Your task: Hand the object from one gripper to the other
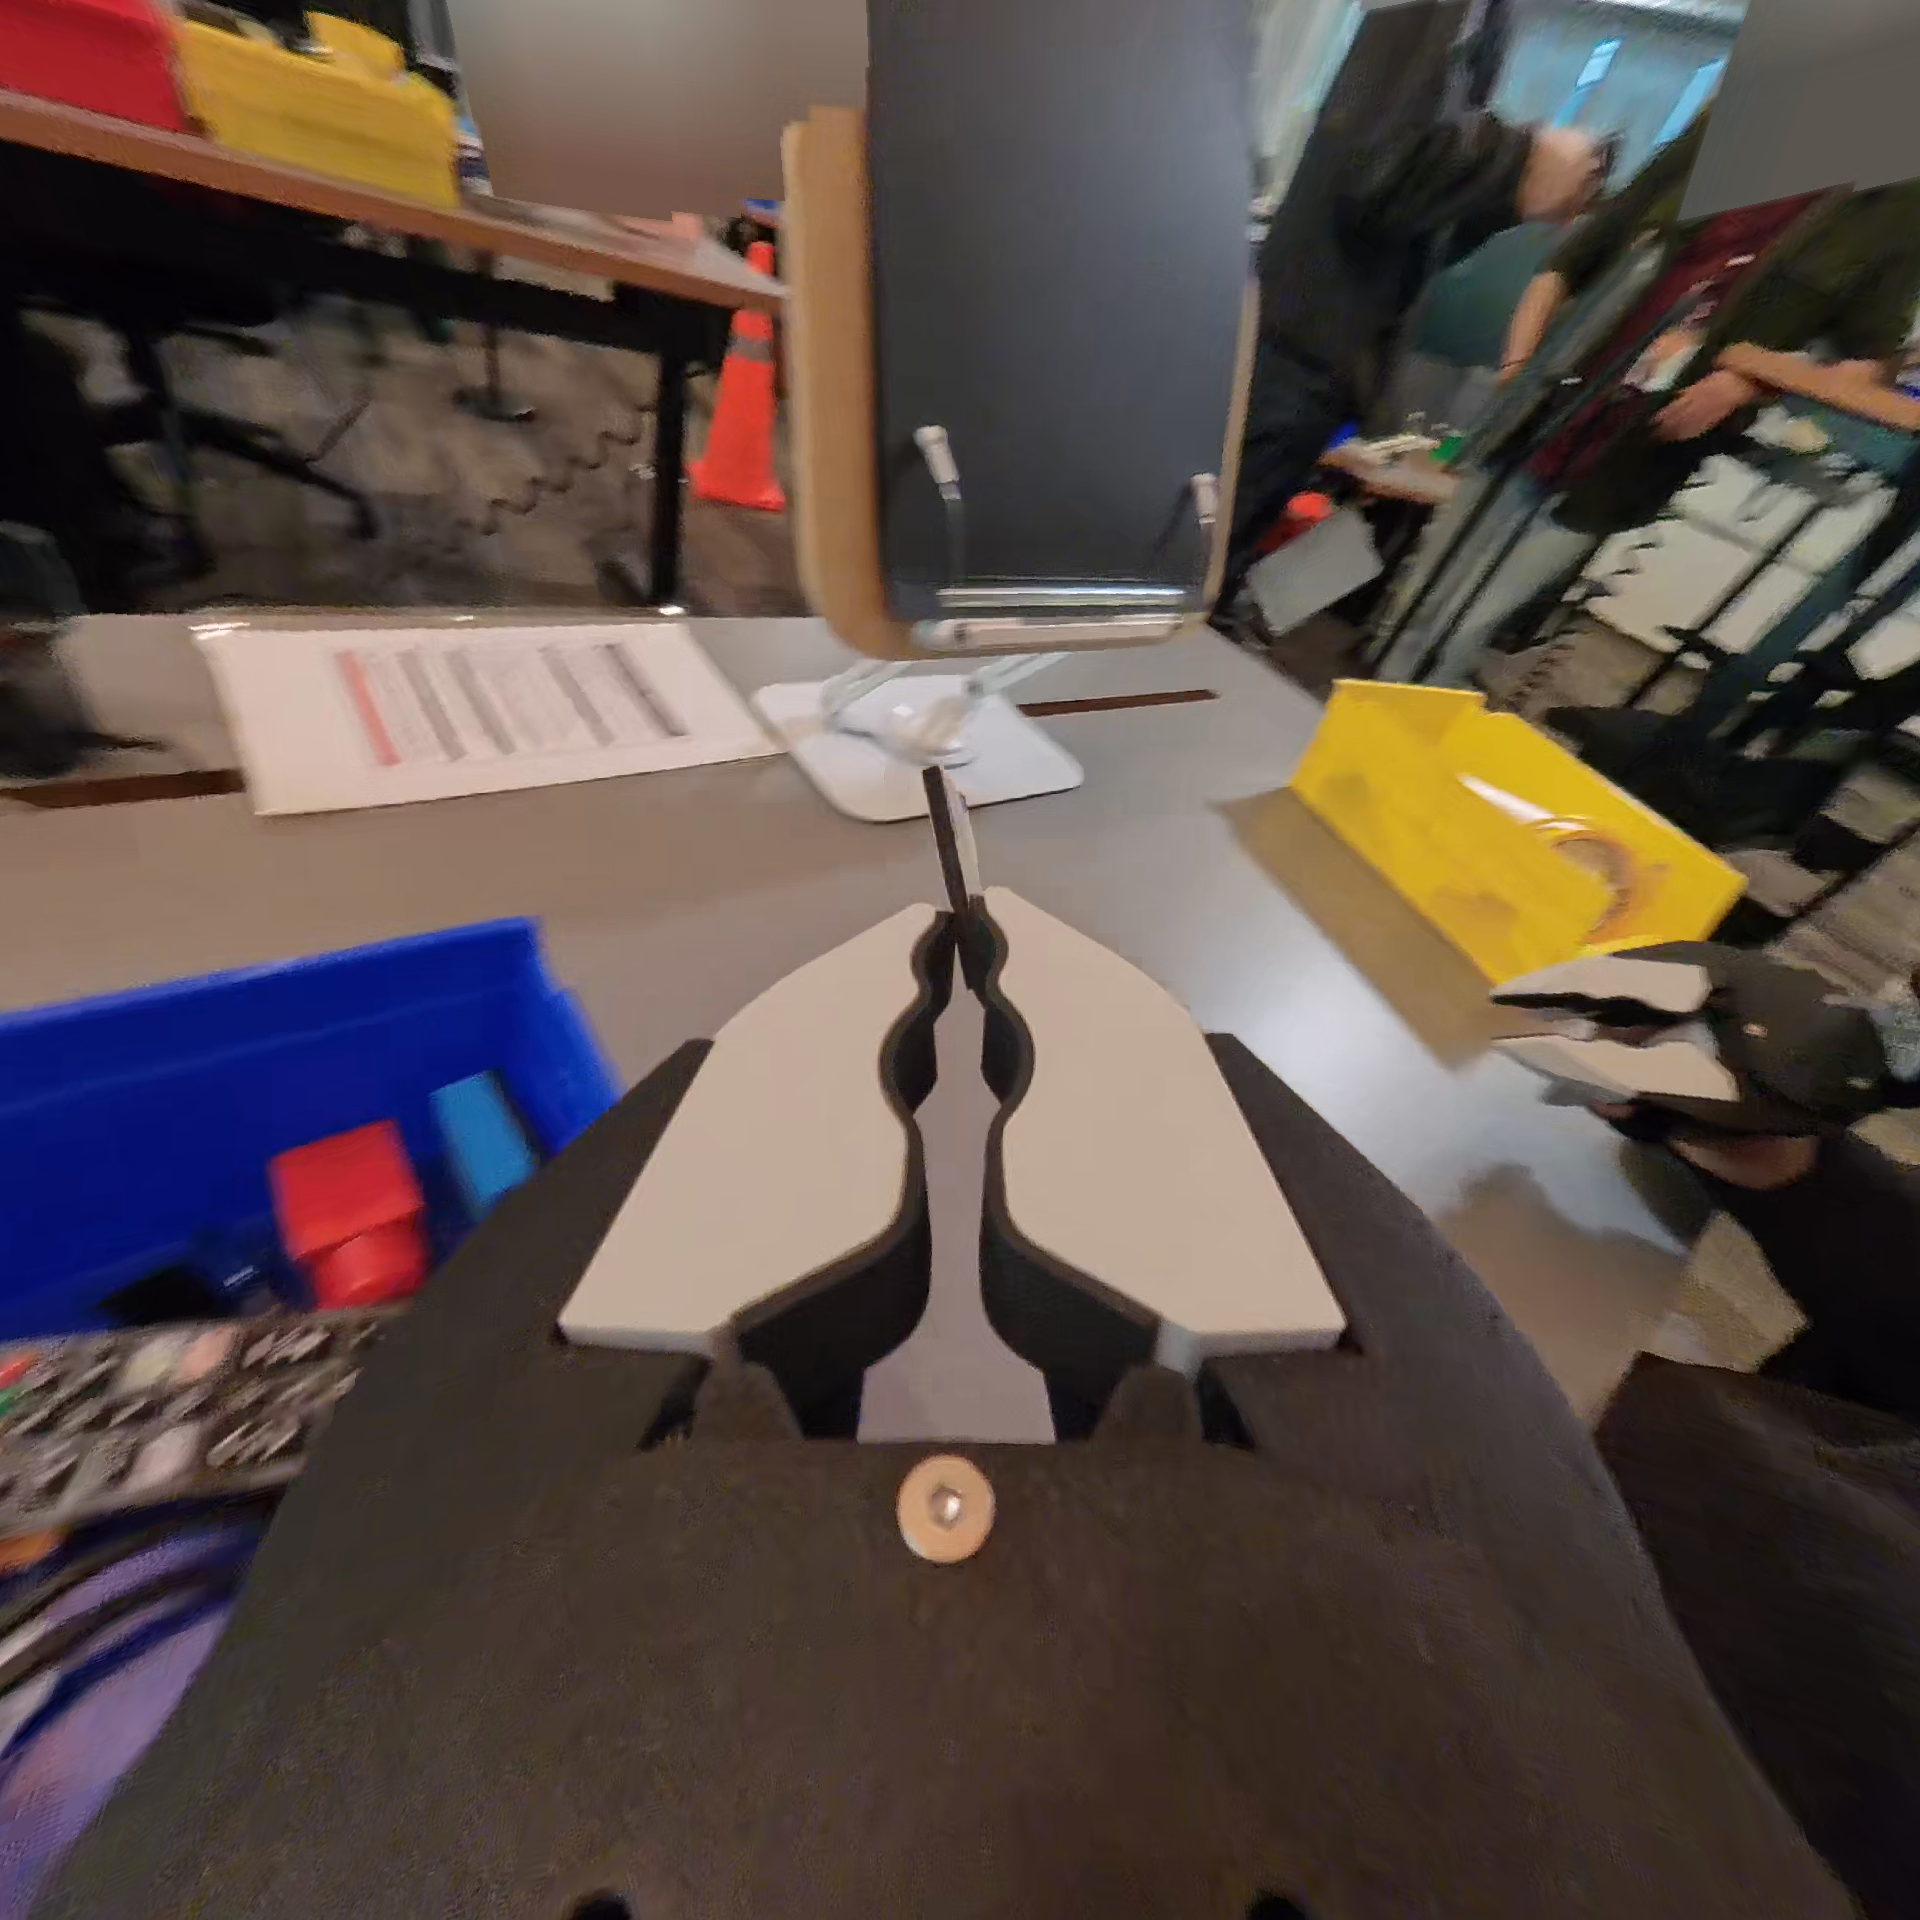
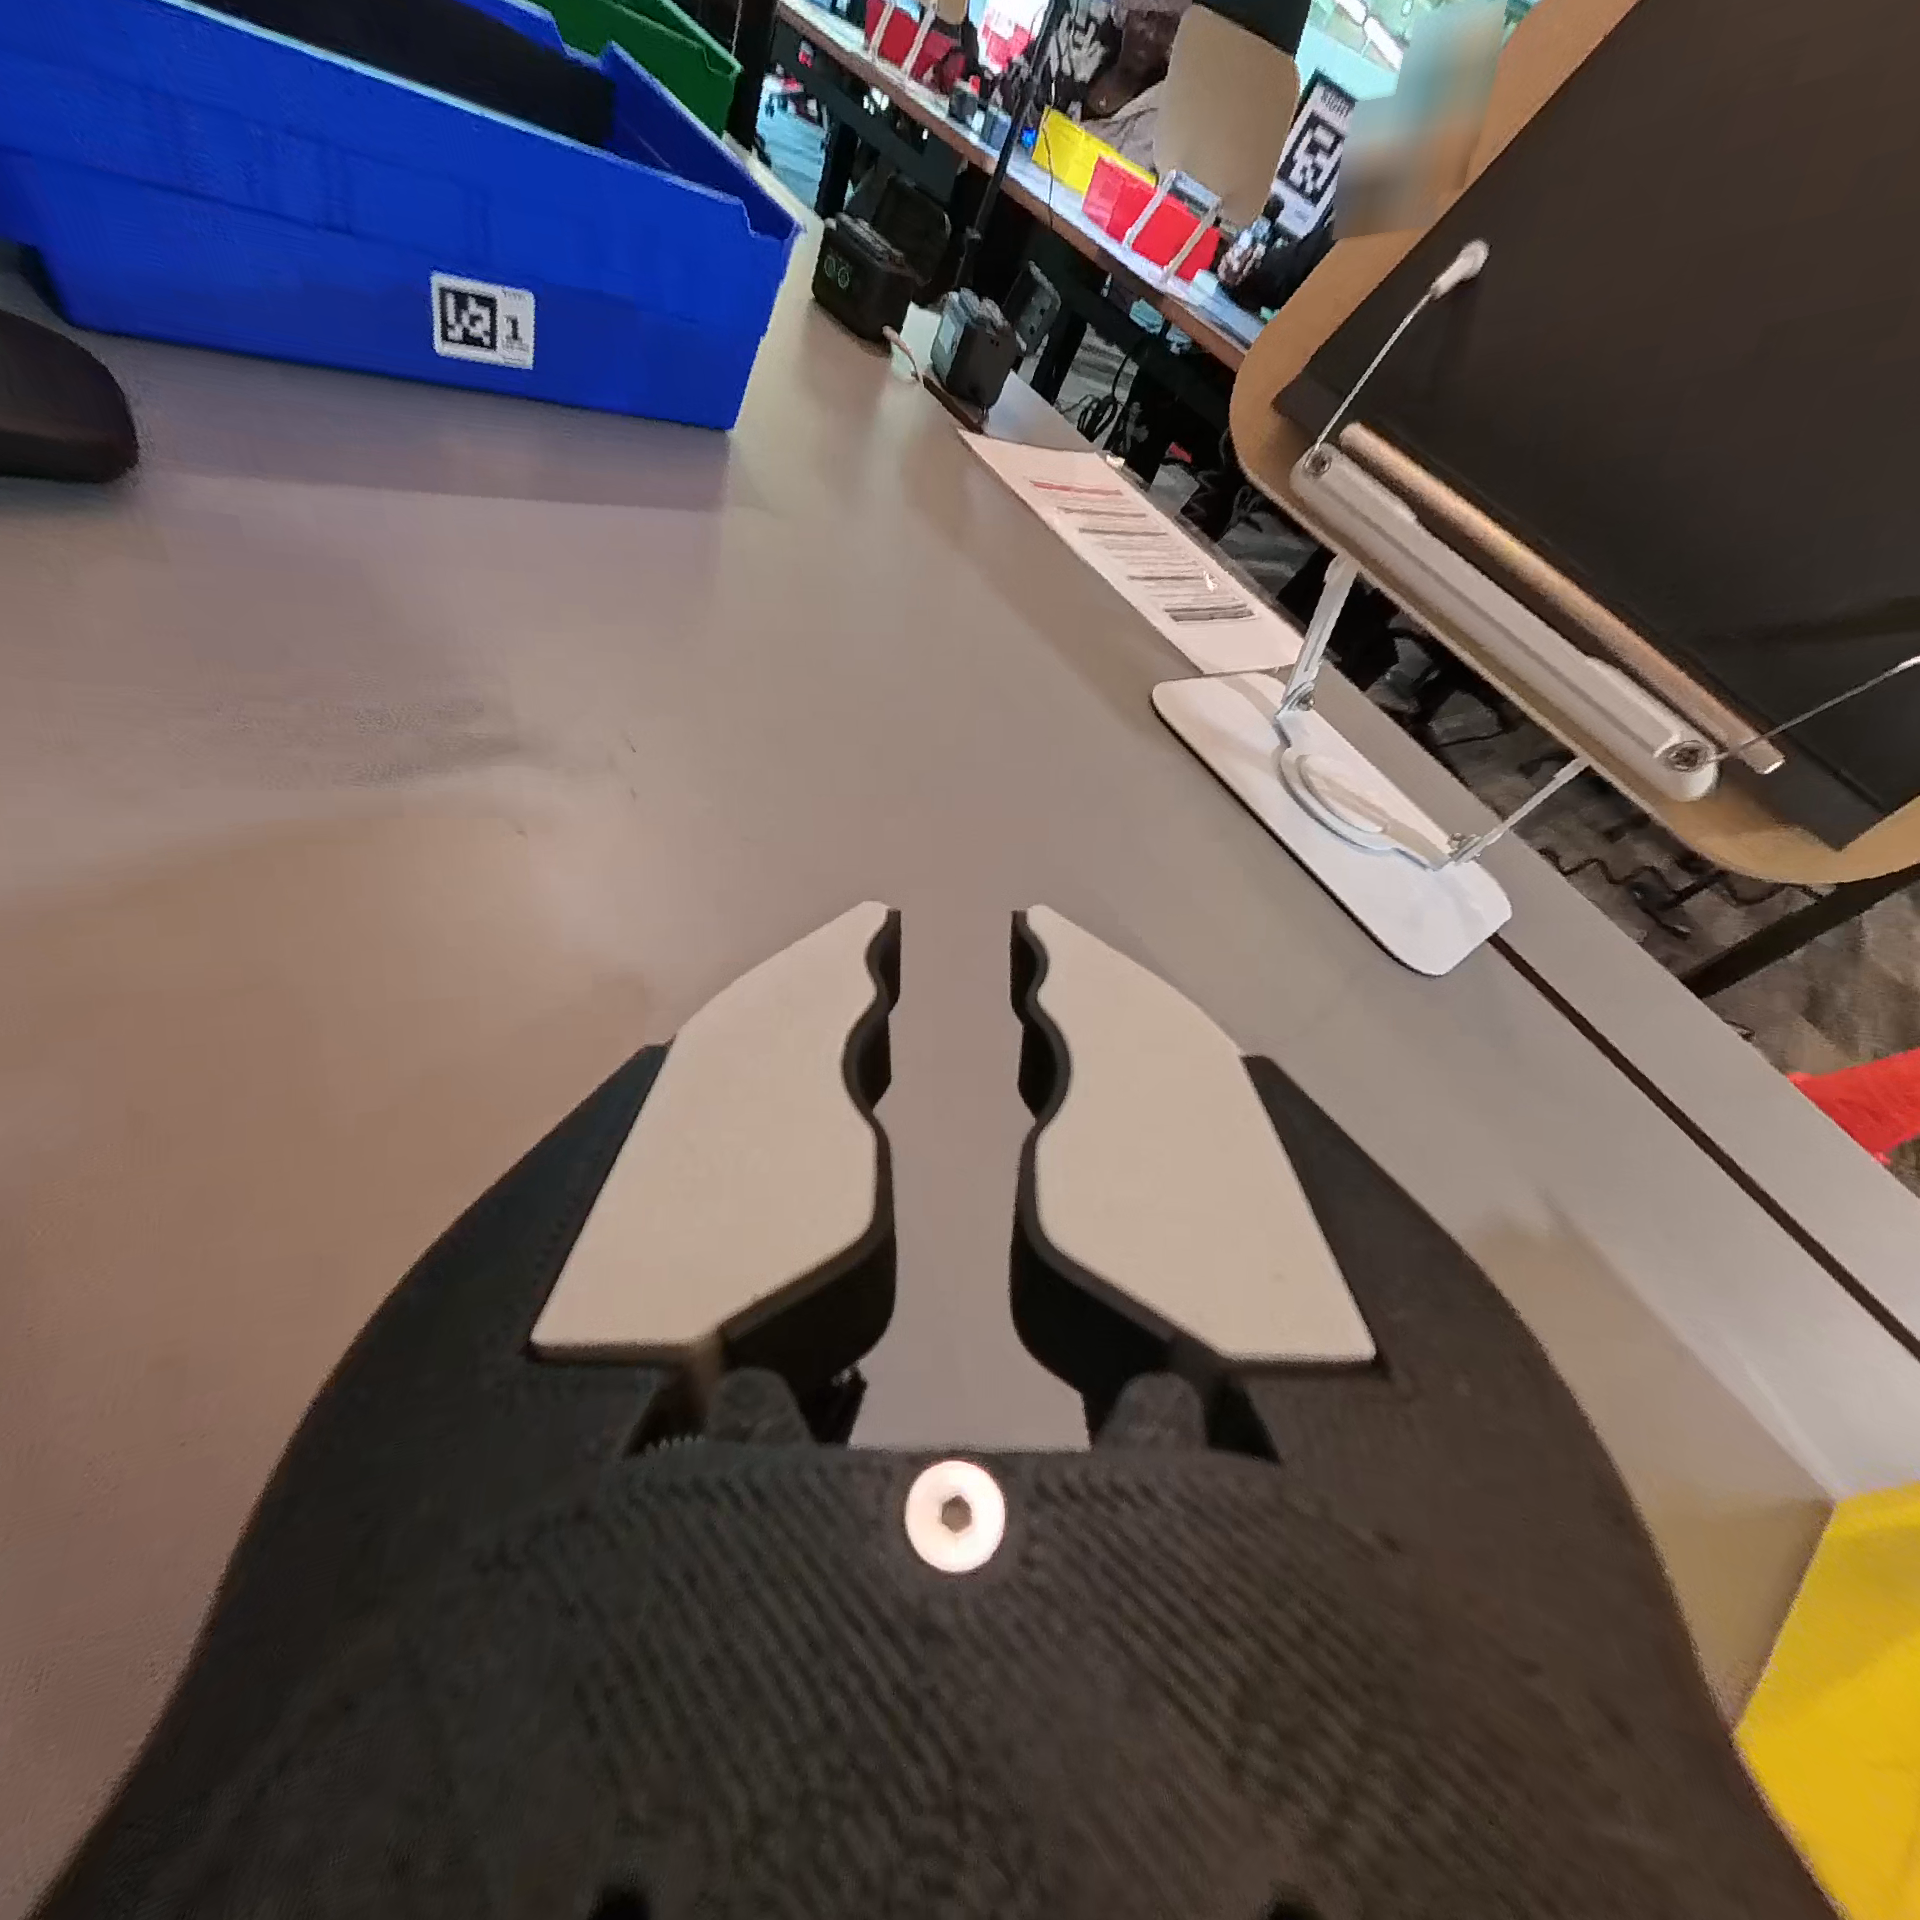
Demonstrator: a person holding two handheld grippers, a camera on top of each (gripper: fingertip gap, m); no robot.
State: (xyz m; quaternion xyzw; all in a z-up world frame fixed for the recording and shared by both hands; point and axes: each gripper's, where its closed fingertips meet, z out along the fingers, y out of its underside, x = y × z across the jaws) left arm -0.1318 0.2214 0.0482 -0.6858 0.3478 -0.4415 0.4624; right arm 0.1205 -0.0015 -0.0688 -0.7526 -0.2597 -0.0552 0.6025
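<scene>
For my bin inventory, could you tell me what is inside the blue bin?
The blue bin holds a red block and a blue block; the left gripper and clutter cover the rest.

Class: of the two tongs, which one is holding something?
The left tongs, shut on a thin black strip. The right tongs stand open with nothing between them.

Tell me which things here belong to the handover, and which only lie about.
Belong: thin black strip, clamped in the left tool; right tool, open and empty.

Lying about: blue bin, yellow bin, printed sheet, tablet stand.
</scene>
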